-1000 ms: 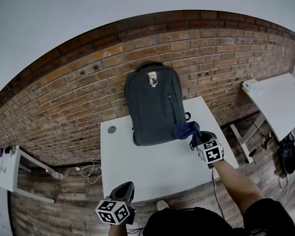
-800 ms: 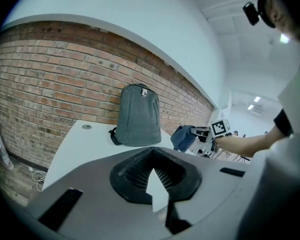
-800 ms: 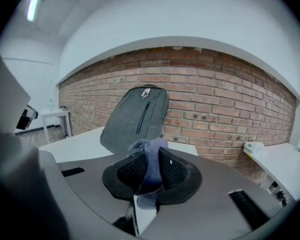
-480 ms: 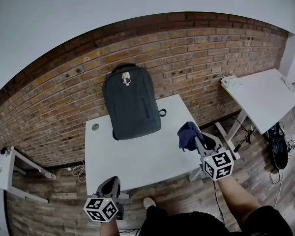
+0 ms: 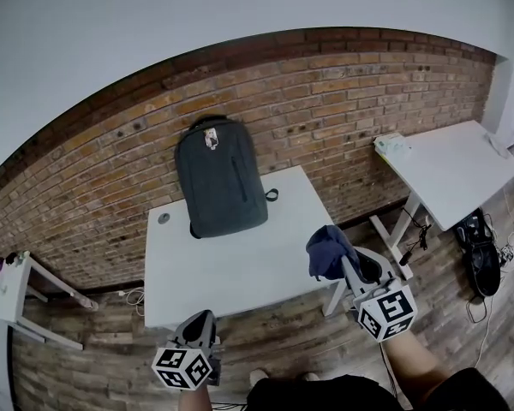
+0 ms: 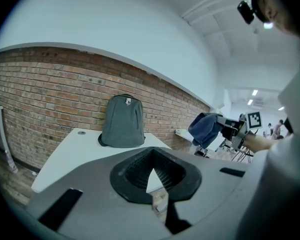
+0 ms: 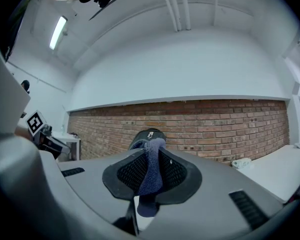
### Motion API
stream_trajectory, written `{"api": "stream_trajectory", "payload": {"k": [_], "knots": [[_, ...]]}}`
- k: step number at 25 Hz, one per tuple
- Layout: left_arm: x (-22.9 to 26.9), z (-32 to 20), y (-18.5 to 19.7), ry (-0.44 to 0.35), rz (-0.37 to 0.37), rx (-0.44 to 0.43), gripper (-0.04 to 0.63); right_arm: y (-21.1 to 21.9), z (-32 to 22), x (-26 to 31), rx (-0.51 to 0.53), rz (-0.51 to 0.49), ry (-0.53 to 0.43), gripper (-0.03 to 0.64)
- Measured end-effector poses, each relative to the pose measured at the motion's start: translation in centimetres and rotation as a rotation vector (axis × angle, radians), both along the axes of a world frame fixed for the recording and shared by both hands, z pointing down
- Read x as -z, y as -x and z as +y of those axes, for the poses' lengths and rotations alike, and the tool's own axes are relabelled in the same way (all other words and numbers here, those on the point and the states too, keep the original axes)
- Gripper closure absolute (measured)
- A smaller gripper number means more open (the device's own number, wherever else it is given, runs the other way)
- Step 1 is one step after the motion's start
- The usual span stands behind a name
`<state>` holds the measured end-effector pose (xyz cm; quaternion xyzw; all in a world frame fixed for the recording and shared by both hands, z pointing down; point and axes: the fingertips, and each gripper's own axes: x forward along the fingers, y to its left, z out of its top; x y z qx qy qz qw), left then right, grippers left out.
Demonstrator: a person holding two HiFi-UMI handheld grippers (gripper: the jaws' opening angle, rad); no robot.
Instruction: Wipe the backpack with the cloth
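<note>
The backpack [image 5: 220, 176] is dark grey, with a rounded top, a small light tag with an orange patch near its top handle, a slanted zip down its front and a loop sticking out at its right side. It stands at the far edge of the white table [image 5: 240, 268] and leans back against the brick wall [image 5: 343, 92].

The cloth [image 5: 329, 251] is dark blue and bunched. Our right gripper [image 5: 341, 264] has its jaws clamped on it, and its own view shows the fabric pinched between the pads with folds spilling above and below. We hold it in the air beside the table's near right corner, well apart from the backpack. Our left gripper [image 5: 203, 325] sits low at the table's near edge, with its jaws together and nothing between them.

Apart from the backpack, the tabletop carries only a small grey round disc [image 5: 164, 218] near its far left corner. The floor [image 5: 283, 328] is of wooden planks. A second white table [image 5: 463, 169] stands to the right against the same wall, with a dark bag [image 5: 482, 259] and cables on the floor beneath it. A white shelf [image 5: 8, 289] stands at the far left.
</note>
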<state>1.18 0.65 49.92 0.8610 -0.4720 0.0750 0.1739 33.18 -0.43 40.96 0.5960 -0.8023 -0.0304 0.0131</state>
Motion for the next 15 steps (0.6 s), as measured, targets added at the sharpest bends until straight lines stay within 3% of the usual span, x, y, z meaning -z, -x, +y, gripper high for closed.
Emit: {"api": "stream_trajectory", "payload": {"k": [6,15], "knots": [[0.5,1.5,-1.0,-0.012,-0.010,-0.032,0.600,0.1,3.0,-1.1,0.020,-0.003,0.025,0.565],[-0.2,5.6,3.0,0.017,-0.028,-0.033,0.600,4.8,6.6,-2.2,0.055,-0.039,0.053,0.565]]}}
